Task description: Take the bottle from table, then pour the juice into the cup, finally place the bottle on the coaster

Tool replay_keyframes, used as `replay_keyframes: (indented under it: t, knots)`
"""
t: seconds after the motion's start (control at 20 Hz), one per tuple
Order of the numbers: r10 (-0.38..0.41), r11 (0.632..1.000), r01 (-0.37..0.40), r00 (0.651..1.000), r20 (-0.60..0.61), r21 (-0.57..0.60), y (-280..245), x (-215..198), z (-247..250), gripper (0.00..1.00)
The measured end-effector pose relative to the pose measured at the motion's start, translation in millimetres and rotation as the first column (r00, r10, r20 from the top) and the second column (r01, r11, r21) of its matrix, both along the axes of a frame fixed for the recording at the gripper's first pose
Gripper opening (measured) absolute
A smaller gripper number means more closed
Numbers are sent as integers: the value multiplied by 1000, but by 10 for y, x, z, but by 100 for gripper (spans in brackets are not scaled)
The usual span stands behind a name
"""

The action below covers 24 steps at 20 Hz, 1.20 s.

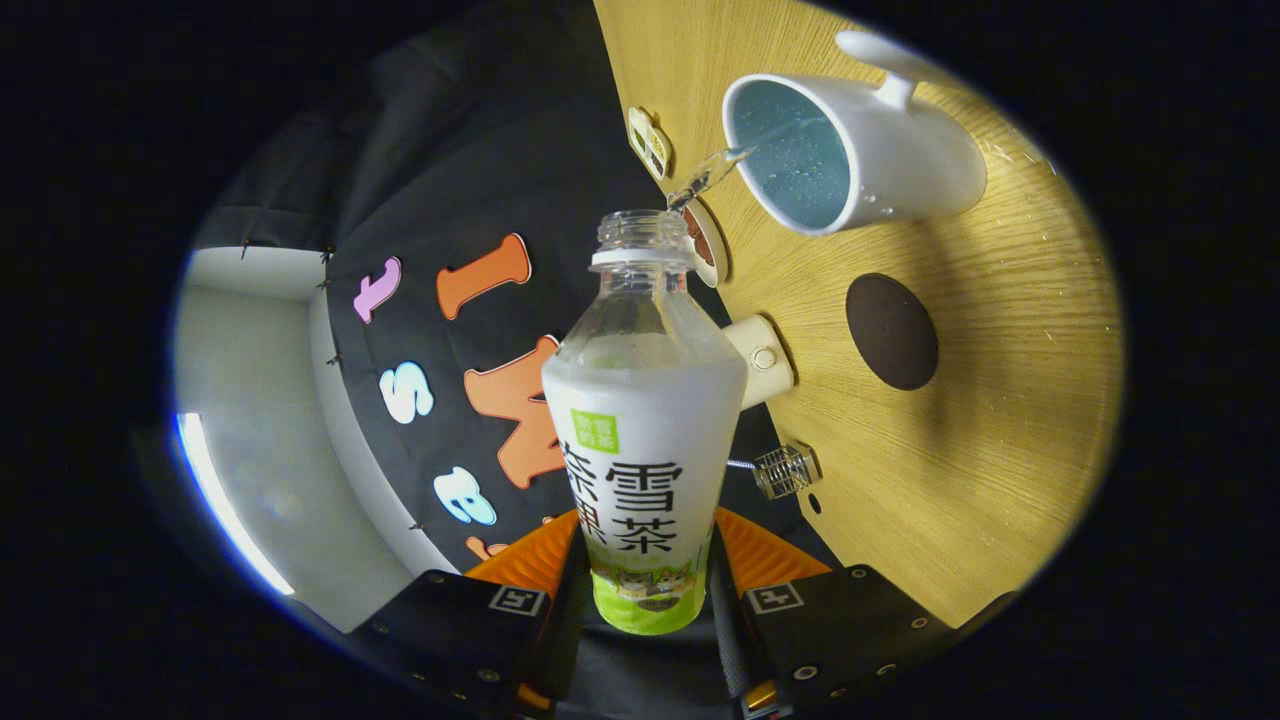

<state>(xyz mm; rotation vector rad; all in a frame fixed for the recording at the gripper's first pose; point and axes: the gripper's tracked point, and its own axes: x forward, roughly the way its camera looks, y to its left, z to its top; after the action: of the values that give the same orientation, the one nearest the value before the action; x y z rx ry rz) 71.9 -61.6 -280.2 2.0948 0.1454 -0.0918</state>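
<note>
Gripper view, scene tilted so that the wooden table rises along one side, ahead of the fingers. Largest on the table is the white mug, its blue interior facing the camera and its handle on the far side; droplets cling to the inner wall. The plastic bottle, uncapped, with a white and green label sleeve and a clear neck, stands between the fingers and extends forward from them. The gripper is closed to the width of the bottle's lower body, both fingers pressing on its sides, so the bottle is held clear of the table. A thin clear stream of liquid runs from the bottle's mouth across to the rim of the mug. A round dark coaster lies flat on the table, beside the mug and well apart from the bottle. Near the table's edge, just beyond the bottle's shoulder, sits a small cream cylindrical object; a small clear ribbed item lies nearer the fingers. Two small flat pieces rest along the same edge by the mug.
</note>
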Motion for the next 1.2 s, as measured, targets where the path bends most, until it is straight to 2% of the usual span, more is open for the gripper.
replay_keyframes:
  t: [0.9,1.2]
  knots:
    - [-64,987,64,998,-5,146,10,78,20,58]
    - [-113,973,108,993,14,204,-23,9,-23,59]
